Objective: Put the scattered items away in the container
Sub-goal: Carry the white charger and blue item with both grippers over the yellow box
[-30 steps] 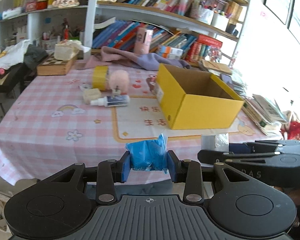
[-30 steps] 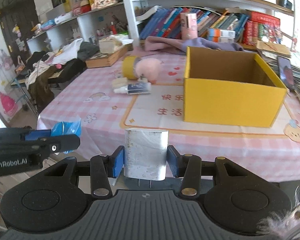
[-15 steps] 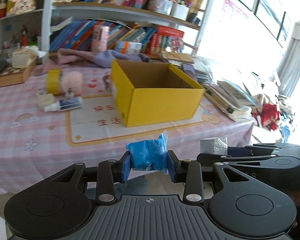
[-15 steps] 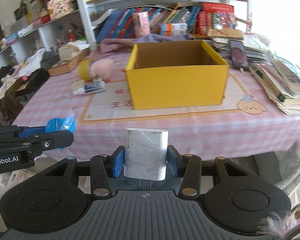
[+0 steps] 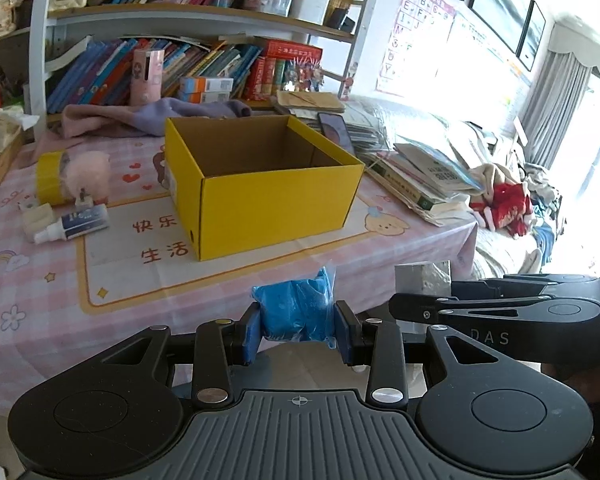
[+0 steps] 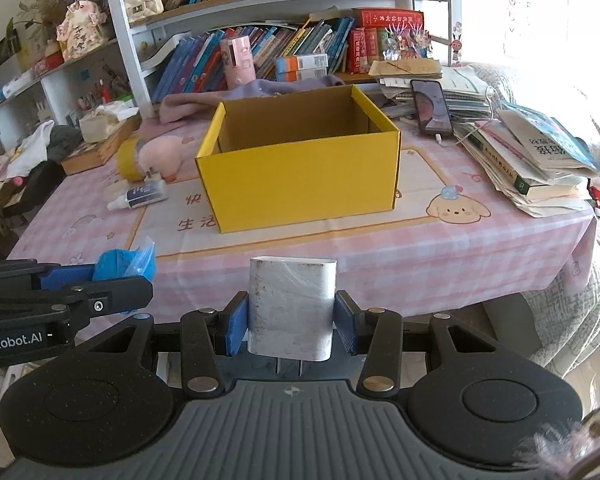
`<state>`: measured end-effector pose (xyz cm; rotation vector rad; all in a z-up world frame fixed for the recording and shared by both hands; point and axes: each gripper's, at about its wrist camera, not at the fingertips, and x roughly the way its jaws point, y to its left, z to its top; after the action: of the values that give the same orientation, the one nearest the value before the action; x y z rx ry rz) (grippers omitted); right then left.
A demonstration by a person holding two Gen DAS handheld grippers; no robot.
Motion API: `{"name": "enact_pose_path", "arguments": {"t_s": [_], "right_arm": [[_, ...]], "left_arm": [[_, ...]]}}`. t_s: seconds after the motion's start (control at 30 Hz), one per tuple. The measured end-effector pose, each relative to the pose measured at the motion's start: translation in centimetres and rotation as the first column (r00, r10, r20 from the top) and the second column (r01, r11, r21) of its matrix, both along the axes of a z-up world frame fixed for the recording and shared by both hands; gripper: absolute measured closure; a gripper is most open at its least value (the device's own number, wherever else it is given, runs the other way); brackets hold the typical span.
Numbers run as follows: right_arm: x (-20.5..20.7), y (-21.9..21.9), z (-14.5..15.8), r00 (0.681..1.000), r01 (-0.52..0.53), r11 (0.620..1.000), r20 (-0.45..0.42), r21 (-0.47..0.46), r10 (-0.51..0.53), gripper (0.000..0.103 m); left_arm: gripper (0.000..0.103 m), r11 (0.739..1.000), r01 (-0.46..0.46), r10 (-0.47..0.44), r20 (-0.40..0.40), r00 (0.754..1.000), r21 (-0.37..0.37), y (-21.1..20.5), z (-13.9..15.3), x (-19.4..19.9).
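Note:
An open yellow cardboard box (image 5: 276, 200) (image 6: 304, 184) stands on the pink checked table, and what I can see of its inside is bare. My left gripper (image 5: 298, 330) is shut on a crumpled blue plastic packet (image 5: 294, 310), held off the table's near edge; the packet also shows in the right wrist view (image 6: 124, 264). My right gripper (image 6: 290, 326) is shut on a white plug-in charger (image 6: 292, 304), also short of the near edge. Left of the box lie a yellow tape roll (image 5: 52, 178), a pink plush toy (image 5: 88, 174), a small white bottle (image 5: 74, 224) and a pale block (image 5: 38, 216).
Stacked books and papers (image 6: 540, 160) and a phone (image 6: 430, 106) lie right of the box. A purple cloth (image 5: 156, 114) and a bookshelf (image 5: 204, 20) stand behind it. A wooden box (image 6: 100, 148) sits at the far left.
Both grippers have swung right and moved closer to the table, so the yellow box now lies straight ahead and larger. Both grips are unchanged.

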<state>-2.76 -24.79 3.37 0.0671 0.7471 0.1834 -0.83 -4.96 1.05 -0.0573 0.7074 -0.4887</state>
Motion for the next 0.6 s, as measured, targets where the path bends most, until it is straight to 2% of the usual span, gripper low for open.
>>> {"name": "enact_pose_path", "arguments": {"t_s": [0.37, 0.6], "right_arm": [[2.1, -0.2, -0.1, 1.000, -0.010, 1.000, -0.005, -0.001, 0.010, 0.060], [4.9, 0.0, 0.4, 0.999, -0.030, 1.000, 0.023, -0.002, 0.030, 0.060]], "left_arm": [[0.067, 1.000, 0.006, -0.006, 0.011, 1.000, 0.008, -0.3, 0.1, 1.9], [0.067, 1.000, 0.009, -0.010, 0.057, 0.998, 0.019, -0.5, 0.8, 4.1]]}}
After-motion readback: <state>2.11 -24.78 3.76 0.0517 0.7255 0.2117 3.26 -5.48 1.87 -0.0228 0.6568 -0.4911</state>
